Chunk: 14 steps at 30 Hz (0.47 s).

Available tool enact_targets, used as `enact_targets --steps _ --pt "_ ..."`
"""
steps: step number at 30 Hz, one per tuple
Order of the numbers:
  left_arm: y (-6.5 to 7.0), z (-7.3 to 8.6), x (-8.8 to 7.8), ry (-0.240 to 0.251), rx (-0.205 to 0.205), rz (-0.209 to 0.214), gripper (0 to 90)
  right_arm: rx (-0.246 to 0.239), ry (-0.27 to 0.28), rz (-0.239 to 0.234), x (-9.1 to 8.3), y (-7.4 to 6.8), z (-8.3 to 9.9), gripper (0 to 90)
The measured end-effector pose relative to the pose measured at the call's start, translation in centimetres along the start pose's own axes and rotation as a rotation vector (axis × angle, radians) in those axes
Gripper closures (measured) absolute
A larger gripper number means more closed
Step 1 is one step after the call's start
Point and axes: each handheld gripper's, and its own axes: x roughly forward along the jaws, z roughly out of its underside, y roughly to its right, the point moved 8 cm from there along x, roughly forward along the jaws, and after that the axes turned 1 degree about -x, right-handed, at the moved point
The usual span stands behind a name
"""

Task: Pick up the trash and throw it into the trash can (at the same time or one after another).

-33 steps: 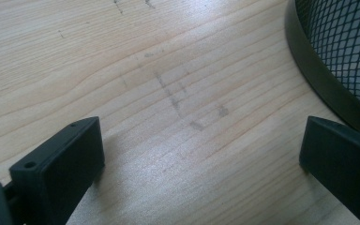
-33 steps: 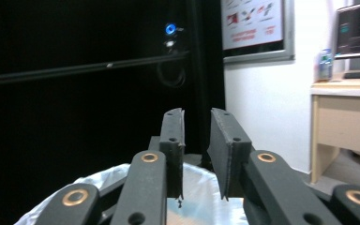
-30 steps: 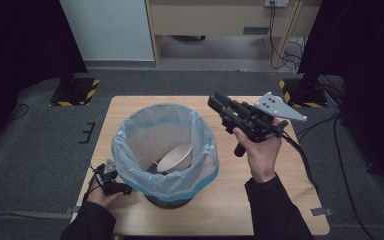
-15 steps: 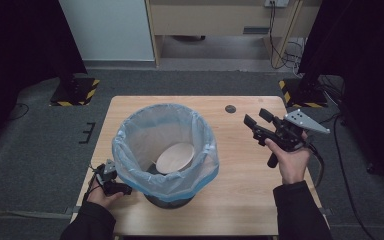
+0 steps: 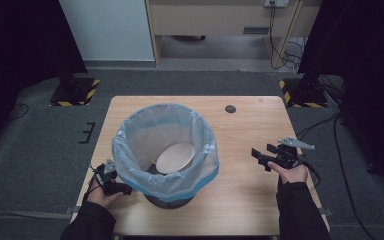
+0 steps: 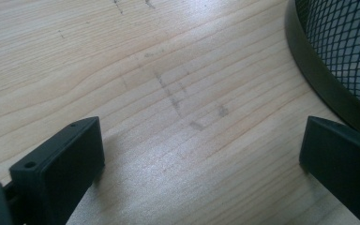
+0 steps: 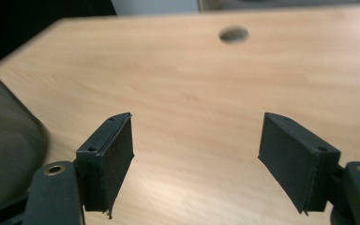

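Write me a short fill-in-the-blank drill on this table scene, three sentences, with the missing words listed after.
1. The bowl lies inside the ____, which is lined with a pale blue bag.
2. The right gripper has its jaws ____, with nothing between them.
3. The left gripper sits low on the table, beside the bin's ____ base.

Missing words: bin; open; black

One table (image 5: 240,150), one lined bin (image 5: 165,150), one bowl (image 5: 175,157) inside it, and two tools: left (image 5: 111,182), right (image 5: 264,157)
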Motion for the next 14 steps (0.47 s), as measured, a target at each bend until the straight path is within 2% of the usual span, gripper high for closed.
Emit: enact_targets --steps 2,4,5,7,9,14 --pt "0.0 0.0 0.0 0.0 0.0 0.0 0.0 -0.007 -0.017 0.006 0.2 0.3 0.5 25.4" --pt "0.0 0.0 0.0 0.0 0.0 0.0 0.0 -0.034 -0.071 0.035 0.8 1.0 1.8 24.1" --pt "0.0 0.0 0.0 0.0 0.0 0.0 0.0 -0.064 -0.117 0.06 1.3 1.5 2.8 23.2" --pt "0.0 0.0 0.0 0.0 0.0 0.0 0.0 -0.07 -0.135 0.067 1.5 1.6 3.2 22.9" --pt "0.0 0.0 0.0 0.0 0.0 0.0 0.0 -0.103 -0.2 0.085 1.8 1.8 4.3 21.1" --pt "0.0 0.0 0.0 0.001 -0.001 0.002 0.0 -0.106 -0.195 0.101 1.7 2.2 4.1 19.2"
